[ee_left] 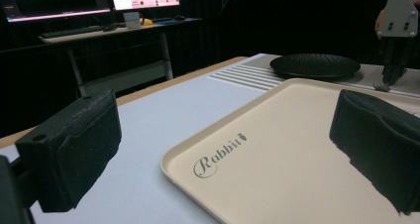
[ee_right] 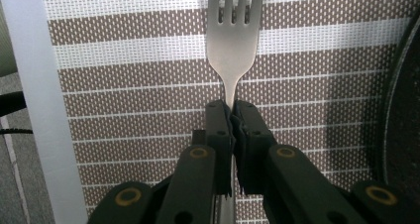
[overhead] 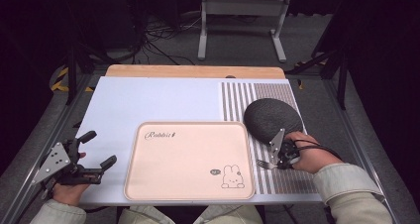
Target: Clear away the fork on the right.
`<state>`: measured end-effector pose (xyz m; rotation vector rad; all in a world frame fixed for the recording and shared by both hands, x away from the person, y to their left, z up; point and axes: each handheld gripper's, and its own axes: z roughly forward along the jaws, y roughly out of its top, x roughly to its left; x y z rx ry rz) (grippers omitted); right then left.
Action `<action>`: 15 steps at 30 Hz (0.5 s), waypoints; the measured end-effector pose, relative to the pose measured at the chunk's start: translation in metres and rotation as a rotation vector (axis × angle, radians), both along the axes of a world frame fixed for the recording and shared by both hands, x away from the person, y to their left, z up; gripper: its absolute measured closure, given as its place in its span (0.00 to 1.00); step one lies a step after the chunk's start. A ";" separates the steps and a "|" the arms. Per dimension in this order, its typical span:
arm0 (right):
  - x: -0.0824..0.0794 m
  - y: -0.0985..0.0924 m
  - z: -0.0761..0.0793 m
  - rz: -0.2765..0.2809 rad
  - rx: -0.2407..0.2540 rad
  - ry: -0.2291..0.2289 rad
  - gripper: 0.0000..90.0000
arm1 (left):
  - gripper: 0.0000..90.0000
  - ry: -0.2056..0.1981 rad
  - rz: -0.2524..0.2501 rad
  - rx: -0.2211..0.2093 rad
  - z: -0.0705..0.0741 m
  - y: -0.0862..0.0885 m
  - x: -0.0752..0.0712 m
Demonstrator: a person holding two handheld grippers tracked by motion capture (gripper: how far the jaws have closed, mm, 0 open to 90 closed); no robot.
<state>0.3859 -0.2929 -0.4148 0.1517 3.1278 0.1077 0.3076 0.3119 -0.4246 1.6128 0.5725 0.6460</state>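
Your right gripper (ee_right: 232, 116) has its jaws closed on the neck of a metal fork (ee_right: 232, 40), just below the tines. The fork lies over the striped placemat (overhead: 285, 177) at the right of the table, between the cream tray (overhead: 188, 160) and your right hand (overhead: 309, 154), with its tines pointing toward the tray. Your left gripper (overhead: 96, 152) rests at the left table edge with its jaws spread wide and nothing between them.

Possible faults from this position:

- The grip sits on the narrow neck, so the fork can pivot or slip between the pads if you swing it quickly. Move slowly and keep the jaws level.
- The dark round plate (overhead: 272, 116) sits just beside the right gripper (its rim appears at the right edge of the right gripper view). A lift angled toward it can knock the handle against the rim.
- The tray has a raised lip. A low carry can catch the tines on it.

The fork is plain matte silver, with four tines and a slim tapering neck. Its handle is hidden beneath the gripper.
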 end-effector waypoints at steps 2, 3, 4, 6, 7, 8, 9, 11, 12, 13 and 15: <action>0.000 0.001 0.000 0.006 0.002 -0.005 0.96 | 0.00 0.000 0.001 -0.001 0.000 0.000 0.000; 0.000 0.001 0.000 0.009 0.001 -0.007 0.96 | 0.00 0.000 0.002 -0.001 0.000 0.000 0.000; 0.000 0.001 0.000 0.014 -0.003 -0.008 0.96 | 0.00 0.003 0.002 -0.002 0.000 0.000 0.000; -0.001 0.002 0.000 0.021 -0.010 -0.009 0.96 | 0.00 0.004 0.003 -0.002 0.000 0.000 0.000; -0.001 0.001 0.000 0.022 -0.009 -0.010 0.96 | 0.00 0.004 0.003 -0.003 0.000 0.000 0.000; -0.001 0.001 0.001 0.022 -0.012 -0.007 0.96 | 0.00 0.005 0.002 -0.001 0.000 0.000 0.000; -0.001 0.001 0.001 0.021 -0.009 -0.008 0.96 | 0.00 0.005 0.002 -0.001 0.000 0.000 0.000; -0.001 0.001 0.001 0.023 -0.008 -0.008 0.96 | 0.00 0.007 0.003 -0.002 0.000 0.000 0.000; -0.002 0.001 0.000 0.026 -0.005 -0.014 0.96 | 0.00 0.005 0.004 -0.002 0.000 0.000 0.001; -0.002 0.002 0.000 0.028 -0.008 -0.019 0.96 | 0.00 0.006 0.004 -0.003 0.000 0.000 0.001; -0.002 0.002 0.000 0.029 -0.009 -0.022 0.96 | 0.00 0.006 0.005 -0.001 0.000 0.000 0.001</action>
